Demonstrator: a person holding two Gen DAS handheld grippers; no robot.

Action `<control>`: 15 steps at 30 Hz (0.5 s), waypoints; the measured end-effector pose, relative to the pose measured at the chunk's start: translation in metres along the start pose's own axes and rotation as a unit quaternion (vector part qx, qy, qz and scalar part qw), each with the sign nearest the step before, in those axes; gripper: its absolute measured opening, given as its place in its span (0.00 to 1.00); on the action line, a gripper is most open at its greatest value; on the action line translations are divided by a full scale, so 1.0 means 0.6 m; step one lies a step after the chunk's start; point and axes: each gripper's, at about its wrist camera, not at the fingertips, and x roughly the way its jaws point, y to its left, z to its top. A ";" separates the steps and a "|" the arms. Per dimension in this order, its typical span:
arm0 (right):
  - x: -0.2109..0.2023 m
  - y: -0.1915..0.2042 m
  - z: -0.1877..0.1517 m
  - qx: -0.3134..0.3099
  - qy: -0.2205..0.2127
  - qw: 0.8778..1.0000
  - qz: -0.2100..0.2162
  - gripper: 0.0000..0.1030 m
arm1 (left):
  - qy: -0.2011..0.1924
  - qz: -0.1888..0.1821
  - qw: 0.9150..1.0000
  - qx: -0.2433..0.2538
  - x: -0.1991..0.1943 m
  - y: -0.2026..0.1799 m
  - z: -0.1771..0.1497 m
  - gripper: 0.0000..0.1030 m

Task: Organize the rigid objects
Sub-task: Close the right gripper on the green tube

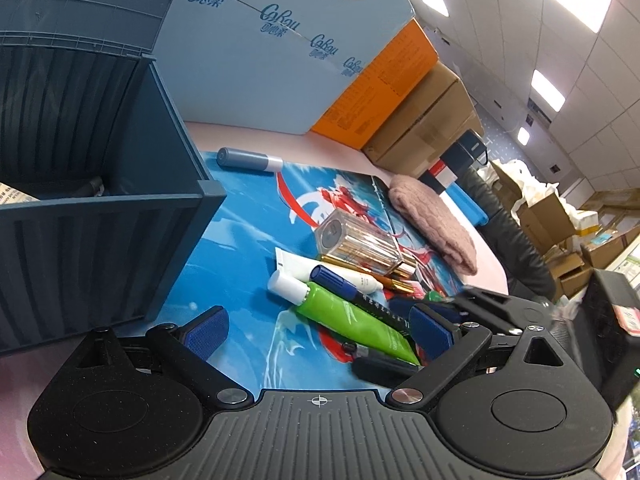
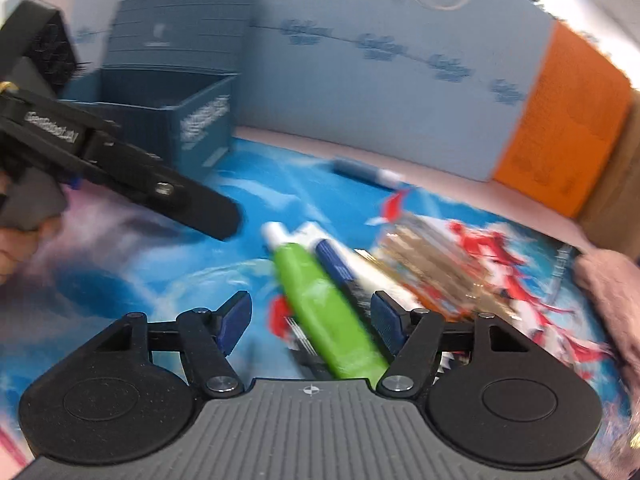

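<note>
Stacked cartons wall the far side of the counter [image 1: 328,136]; from the left wrist we see our left gripper [image 1: 320,330] spread and empty over the blue mat [image 1: 240,240]. The open grey bin [image 1: 120,200] stands just left, the pile centre-right.

From the blurred right wrist view, our right gripper [image 2: 311,322] is half spread around the green tube [image 2: 320,300], pads apparently not pressing yet. We should square on its body, clear of the blue marker [image 2: 336,268] touching it, then lift across the mat's free left side.

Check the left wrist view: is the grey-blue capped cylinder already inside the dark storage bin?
No, the grey-blue cylinder lies on the blue mat just beyond the bin's corner.
</note>
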 end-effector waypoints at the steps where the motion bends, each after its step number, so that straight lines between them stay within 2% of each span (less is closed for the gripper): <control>1: 0.012 -0.002 0.003 0.003 0.011 1.000 0.003 0.58 | -0.001 0.000 1.000 0.000 -0.001 -0.001 -0.001 0.95; 4: 0.035 -0.011 0.010 0.013 0.018 1.000 0.003 0.56 | -0.001 -0.006 1.000 -0.004 -0.001 0.001 0.000 0.95; 8: 0.053 -0.032 0.012 0.045 0.022 0.999 0.022 0.54 | 0.004 -0.019 1.000 -0.017 0.001 0.006 0.000 0.95; 10: 0.051 -0.034 0.009 0.054 0.014 0.998 0.026 0.42 | 0.004 -0.027 0.999 -0.024 0.001 0.008 0.000 0.95; 13: 0.047 -0.028 0.004 0.057 0.007 0.998 0.029 0.32 | 0.009 -0.036 0.999 -0.035 0.007 0.010 -0.001 0.95; 15: 0.042 -0.027 0.003 0.072 0.002 0.997 0.032 0.16 | 0.014 -0.039 0.998 -0.041 0.013 0.011 -0.004 0.94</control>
